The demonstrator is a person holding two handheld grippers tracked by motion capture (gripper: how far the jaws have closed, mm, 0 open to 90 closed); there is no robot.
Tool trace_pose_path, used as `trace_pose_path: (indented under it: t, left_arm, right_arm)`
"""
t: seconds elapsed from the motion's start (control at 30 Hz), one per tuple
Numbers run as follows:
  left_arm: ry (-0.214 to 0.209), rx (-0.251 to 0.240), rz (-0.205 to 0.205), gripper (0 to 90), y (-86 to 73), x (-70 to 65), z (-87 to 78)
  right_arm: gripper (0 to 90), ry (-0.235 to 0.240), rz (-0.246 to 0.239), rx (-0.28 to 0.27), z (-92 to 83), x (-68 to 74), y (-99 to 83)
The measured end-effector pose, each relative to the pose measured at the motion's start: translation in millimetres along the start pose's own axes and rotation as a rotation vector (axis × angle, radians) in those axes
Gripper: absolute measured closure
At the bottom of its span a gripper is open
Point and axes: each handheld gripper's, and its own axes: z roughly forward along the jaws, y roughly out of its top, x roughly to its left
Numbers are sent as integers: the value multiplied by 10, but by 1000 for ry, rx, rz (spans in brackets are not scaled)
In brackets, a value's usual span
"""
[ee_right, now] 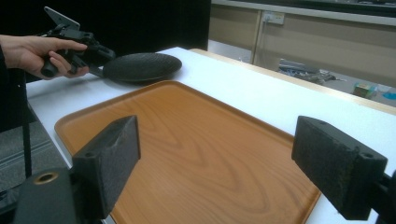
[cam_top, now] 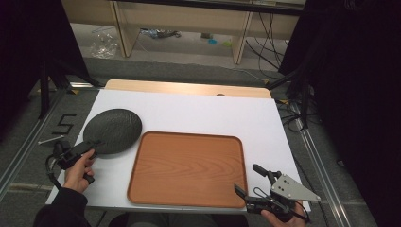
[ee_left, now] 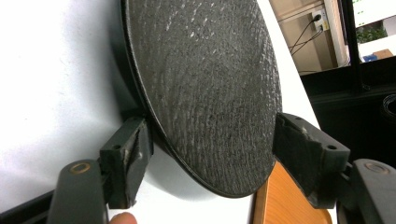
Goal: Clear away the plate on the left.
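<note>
A round black textured plate [cam_top: 113, 130] lies at the left of the white table, beside a wooden tray [cam_top: 187, 170]. My left gripper [cam_top: 97, 144] reaches the plate's near left edge, held by a hand. In the left gripper view the plate [ee_left: 205, 84] has its rim between the jaws of that gripper [ee_left: 210, 154]. One pad sits close under the rim and the other stands off its top face, with no firm grip showing. My right gripper [cam_top: 249, 179] hovers open at the tray's front right corner. In the right gripper view its jaws [ee_right: 215, 163] frame the bare tray [ee_right: 201, 149].
The white table top [cam_top: 213, 111] has free room behind and to the right of the tray. Its front edge runs just below the tray. Black stands and cables line the floor on both sides. The right gripper view also shows the plate [ee_right: 142, 66] far off.
</note>
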Motion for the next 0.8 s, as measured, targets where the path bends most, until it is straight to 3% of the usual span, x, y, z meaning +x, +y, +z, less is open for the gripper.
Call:
trace_pose_path:
  t: [0.53,0.67,0.8]
  left_arm:
    - [7,-10,-20,381,1,16,92]
    - [-12,-31,-70,431,-1,70,102]
    - [-6,-40,-79,465,2,81,108]
  right_arm:
    - [164,3,11,4,-4,7,2]
    - [164,1,11,4,-5,7,3]
    - [164,2,14,5,-6,5,3]
